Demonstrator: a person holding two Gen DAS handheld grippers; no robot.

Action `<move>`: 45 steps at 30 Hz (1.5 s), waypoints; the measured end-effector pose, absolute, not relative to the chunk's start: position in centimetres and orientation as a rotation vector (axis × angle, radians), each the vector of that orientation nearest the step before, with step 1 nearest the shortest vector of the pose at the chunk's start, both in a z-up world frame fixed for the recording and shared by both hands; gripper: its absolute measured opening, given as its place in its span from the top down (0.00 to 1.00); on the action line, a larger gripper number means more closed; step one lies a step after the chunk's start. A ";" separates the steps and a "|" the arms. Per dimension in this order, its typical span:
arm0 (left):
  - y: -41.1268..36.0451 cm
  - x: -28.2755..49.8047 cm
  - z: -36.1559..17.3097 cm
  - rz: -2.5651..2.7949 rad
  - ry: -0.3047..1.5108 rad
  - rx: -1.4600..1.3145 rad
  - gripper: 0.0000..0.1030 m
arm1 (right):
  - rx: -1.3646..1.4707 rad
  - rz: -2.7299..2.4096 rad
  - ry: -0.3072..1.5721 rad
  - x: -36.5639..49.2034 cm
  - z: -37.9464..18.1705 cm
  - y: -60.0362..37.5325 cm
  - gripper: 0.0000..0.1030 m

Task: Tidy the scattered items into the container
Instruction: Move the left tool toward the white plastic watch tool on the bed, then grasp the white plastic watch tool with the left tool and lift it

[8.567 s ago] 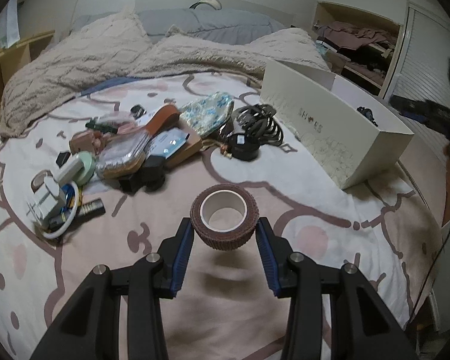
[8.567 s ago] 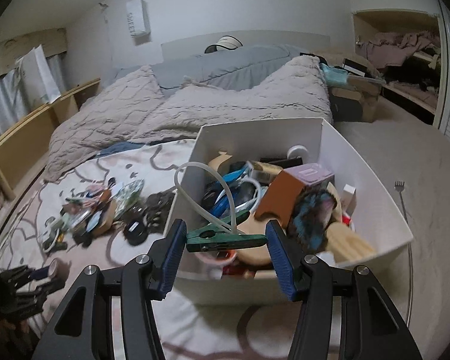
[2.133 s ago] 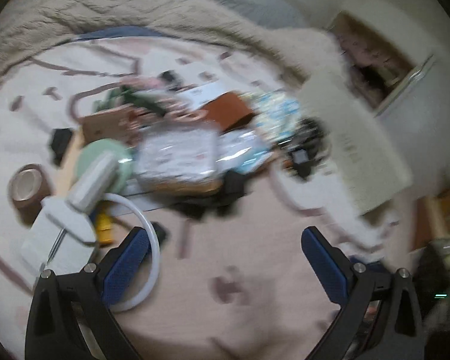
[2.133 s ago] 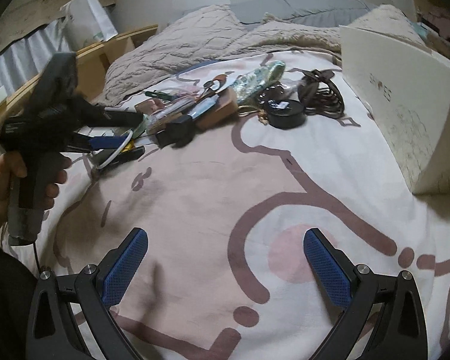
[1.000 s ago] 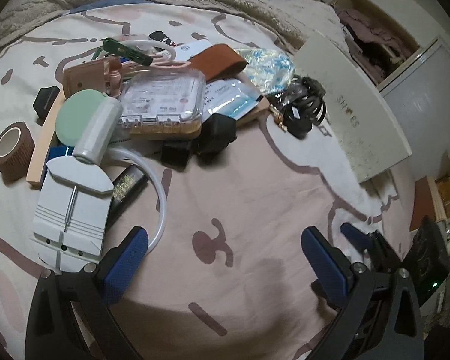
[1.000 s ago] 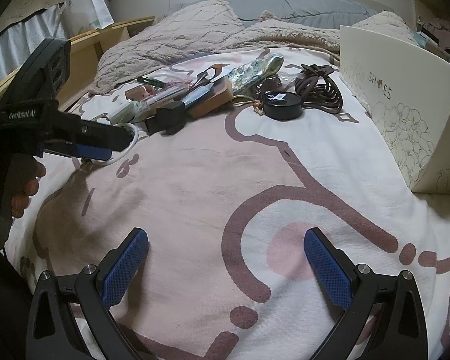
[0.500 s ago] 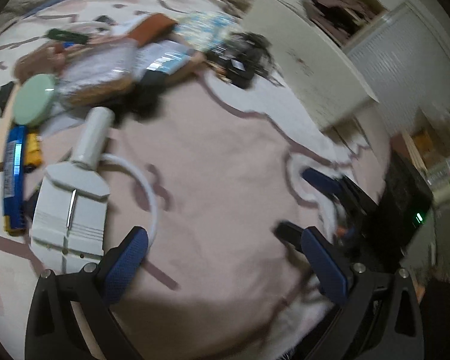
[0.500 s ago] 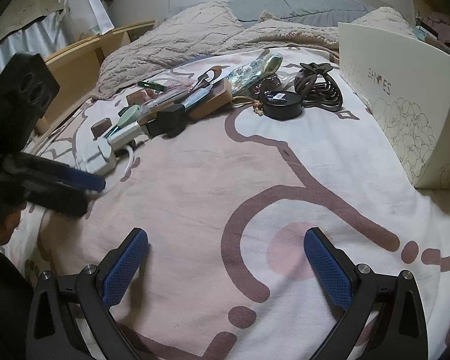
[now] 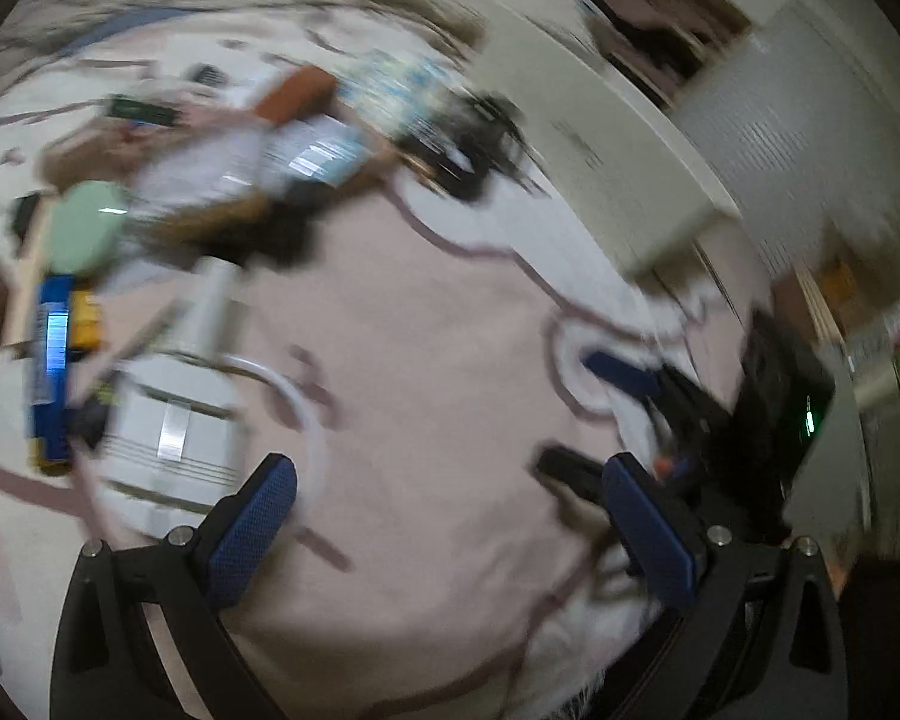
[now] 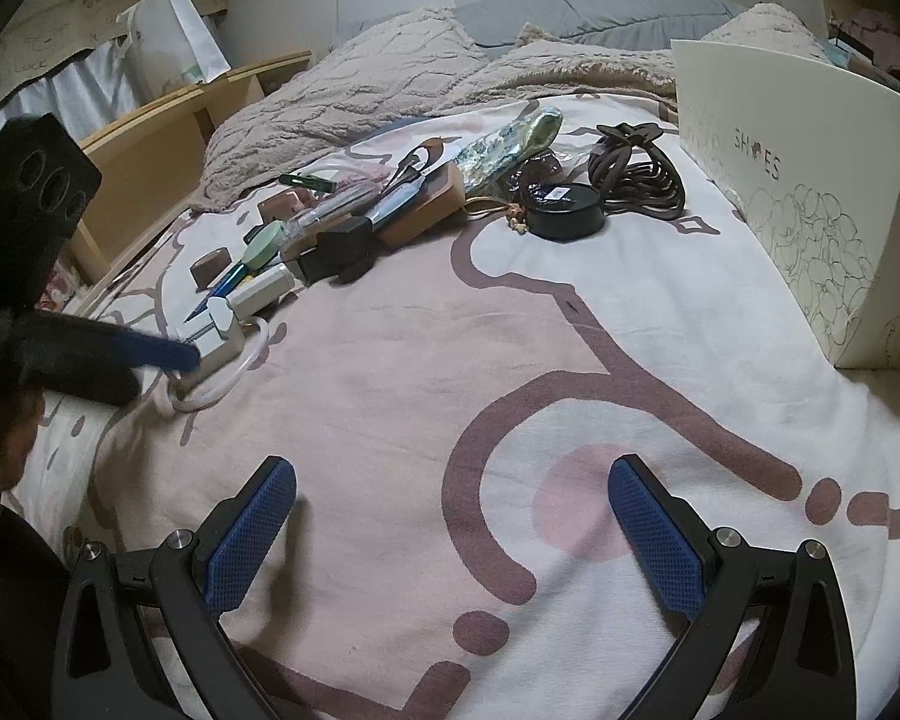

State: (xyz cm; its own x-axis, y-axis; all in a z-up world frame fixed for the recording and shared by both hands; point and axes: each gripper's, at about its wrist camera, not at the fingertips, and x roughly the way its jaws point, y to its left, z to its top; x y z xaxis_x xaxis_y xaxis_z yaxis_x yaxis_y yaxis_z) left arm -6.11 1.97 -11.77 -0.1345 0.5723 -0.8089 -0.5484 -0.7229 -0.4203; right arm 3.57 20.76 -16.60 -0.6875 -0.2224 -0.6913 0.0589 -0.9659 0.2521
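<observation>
A: Left wrist view is smeared now. The left hand-held gripper point(image 9: 447, 516) has swung low beside the white tool with tube point(image 9: 171, 420); a second ago it sat higher over the pile. Jaws spread, nothing in them.

B: So it's lining up the next pick. Right one?

A: Right hand-held gripper point(image 10: 450, 528) hasn't moved: spread, empty, hovering over bare bed point(image 10: 390, 360).

B: Container?

A: Shoe box point(image 10: 798, 180) on the bed's right edge. Only its outer wall shows, so can't tell what's inside. The pile point(image 10: 354, 222) is still scattered on the bed, well apart from it.
</observation>
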 end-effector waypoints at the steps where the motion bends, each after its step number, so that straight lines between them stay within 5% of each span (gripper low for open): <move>1: 1.3 -6.6 -11.6 1.975 -0.042 -1.386 0.00 | 1.161 -2.734 -0.316 3.6 -16.6 20.8 0.00; 8: -1.4 -9.0 -12.1 2.132 -0.101 -1.408 0.00 | 1.161 -2.733 -0.316 3.6 -16.6 20.8 0.00; 28: 3.0 -6.5 -14.5 1.899 0.122 -1.442 0.00 | 1.054 -2.666 -0.512 4.0 -16.5 22.6 0.00; 45: 1.1 -7.9 -13.4 2.024 -0.018 -1.410 0.00 | 1.310 -2.724 -0.351 -0.2 -15.4 20.4 0.00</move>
